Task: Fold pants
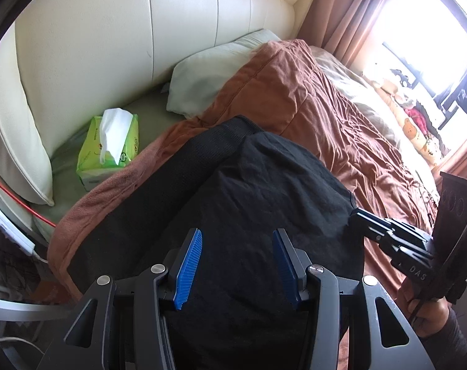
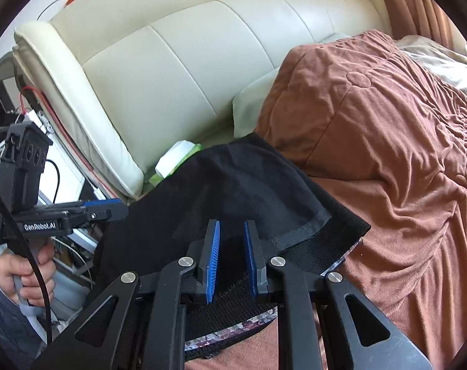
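The black pants point(image 1: 239, 191) lie in a folded bundle on the brown blanket point(image 1: 326, 117) of the bed. My left gripper point(image 1: 237, 240) is open and hovers just above the pants, holding nothing. My right gripper shows in the left wrist view point(image 1: 355, 215) at the pants' right edge. In the right wrist view the pants point(image 2: 227, 185) show a mesh waistband and a patterned edge near me. My right gripper point(image 2: 231, 234) is open with a narrow gap, its blue pads over the waistband hem. My left gripper point(image 2: 122, 208) sits at the pants' left edge.
A green tissue pack point(image 1: 110, 148) lies on the sheet beside a pale pillow point(image 1: 208, 77). A cream padded headboard point(image 1: 140, 30) stands behind. Curtains and a bright window point(image 1: 418, 30) are at the far right. Cables and a shelf point(image 2: 5, 98) are off the bed's left side.
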Motion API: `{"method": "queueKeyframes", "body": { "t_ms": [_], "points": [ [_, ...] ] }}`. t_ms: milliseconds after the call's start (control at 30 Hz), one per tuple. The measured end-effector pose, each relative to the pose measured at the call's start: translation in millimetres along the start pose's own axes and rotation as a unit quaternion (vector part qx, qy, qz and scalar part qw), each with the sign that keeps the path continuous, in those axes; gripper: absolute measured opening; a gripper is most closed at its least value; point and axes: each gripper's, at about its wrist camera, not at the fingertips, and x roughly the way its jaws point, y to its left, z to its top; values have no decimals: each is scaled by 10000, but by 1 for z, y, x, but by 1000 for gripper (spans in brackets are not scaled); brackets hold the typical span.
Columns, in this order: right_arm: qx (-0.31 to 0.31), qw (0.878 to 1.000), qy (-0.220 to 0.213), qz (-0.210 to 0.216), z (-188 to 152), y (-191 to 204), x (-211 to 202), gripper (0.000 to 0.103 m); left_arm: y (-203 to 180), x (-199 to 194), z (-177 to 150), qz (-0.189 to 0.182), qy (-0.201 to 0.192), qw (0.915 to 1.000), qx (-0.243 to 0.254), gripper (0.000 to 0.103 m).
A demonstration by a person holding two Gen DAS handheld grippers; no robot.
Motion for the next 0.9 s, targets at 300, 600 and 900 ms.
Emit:
{"method": "queueKeyframes", "body": {
  "t_ms": [300,600,900],
  "points": [
    [107,9997,116,-205,-16,-8,1,13,-3,-1,-16,56,79,9999,-71,50],
    [153,9993,199,-262,-26,-8,-51,13,-28,-22,-32,-7,87,9999,-73,53],
    [38,9987,-128,-497,-38,4,-135,82,-73,-67,-50,-102,-383,9990,195,92]
  ]
}}
